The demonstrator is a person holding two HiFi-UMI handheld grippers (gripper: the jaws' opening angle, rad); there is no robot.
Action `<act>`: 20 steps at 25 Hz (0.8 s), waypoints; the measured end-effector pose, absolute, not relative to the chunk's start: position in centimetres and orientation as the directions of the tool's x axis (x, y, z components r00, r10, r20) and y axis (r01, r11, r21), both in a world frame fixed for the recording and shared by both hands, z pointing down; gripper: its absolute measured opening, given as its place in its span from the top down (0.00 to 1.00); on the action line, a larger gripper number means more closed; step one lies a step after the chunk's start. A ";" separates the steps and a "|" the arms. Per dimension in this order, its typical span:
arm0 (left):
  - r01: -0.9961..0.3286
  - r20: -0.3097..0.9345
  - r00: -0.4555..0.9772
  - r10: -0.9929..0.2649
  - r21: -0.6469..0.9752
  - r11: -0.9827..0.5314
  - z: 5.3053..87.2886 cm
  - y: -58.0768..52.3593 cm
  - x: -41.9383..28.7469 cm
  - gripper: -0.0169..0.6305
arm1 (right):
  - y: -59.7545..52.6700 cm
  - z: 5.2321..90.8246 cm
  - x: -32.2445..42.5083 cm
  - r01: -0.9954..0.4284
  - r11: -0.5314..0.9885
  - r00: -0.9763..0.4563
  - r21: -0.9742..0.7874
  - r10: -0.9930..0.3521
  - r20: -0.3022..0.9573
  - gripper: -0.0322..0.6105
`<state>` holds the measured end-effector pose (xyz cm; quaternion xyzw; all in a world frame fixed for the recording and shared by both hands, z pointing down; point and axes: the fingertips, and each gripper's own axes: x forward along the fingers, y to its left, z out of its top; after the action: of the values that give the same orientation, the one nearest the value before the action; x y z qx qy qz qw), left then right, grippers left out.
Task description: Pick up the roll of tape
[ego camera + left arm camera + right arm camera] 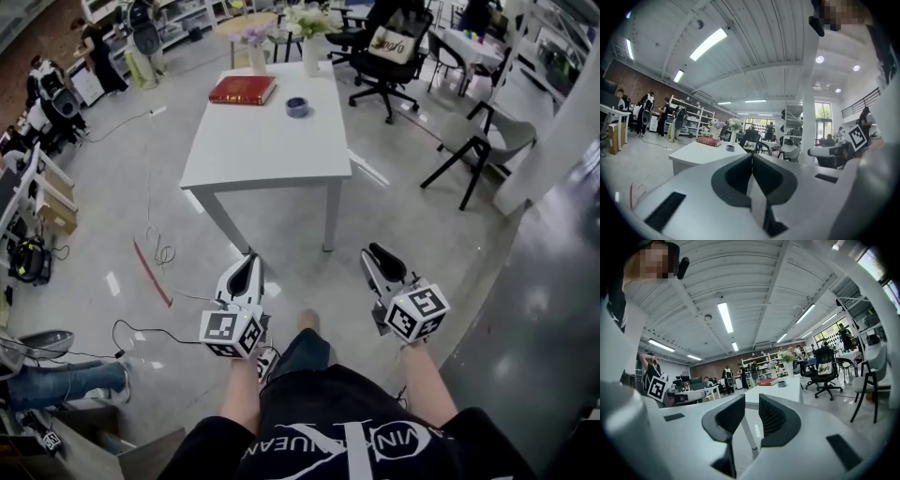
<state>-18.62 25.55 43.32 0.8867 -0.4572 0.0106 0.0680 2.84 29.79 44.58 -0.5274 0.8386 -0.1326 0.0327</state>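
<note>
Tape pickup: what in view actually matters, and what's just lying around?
Job:
- roll of tape, on the white table
- left tongs, shut
- right tongs, open, nothing between them

Lying about:
- red book
- vase of white flowers
- vase of purple flowers
- black office chair
- grey chair

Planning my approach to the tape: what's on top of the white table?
On the white table: a red book, the roll of tape right of it, and two vases of flowers at the far edge. The tabletop behind the vases is covered.
</note>
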 end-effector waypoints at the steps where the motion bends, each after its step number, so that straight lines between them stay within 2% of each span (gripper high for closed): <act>1: -0.809 0.084 0.586 -0.806 0.112 -0.577 43.4 24.6 -18.3 0.97 | 29.0 44.6 2.9 -0.876 0.407 -0.441 -0.260 -0.893 0.088 0.82; 20: -0.754 0.125 0.657 -0.743 0.138 -0.643 44.1 6.6 -15.3 0.97 | 13.4 45.8 5.2 -0.895 0.321 -0.377 -0.311 -0.916 0.137 0.82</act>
<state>-15.29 6.57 44.09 0.9059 -0.4131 0.0285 0.0890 5.21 13.35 45.75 -0.5574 0.8122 -0.1693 0.0320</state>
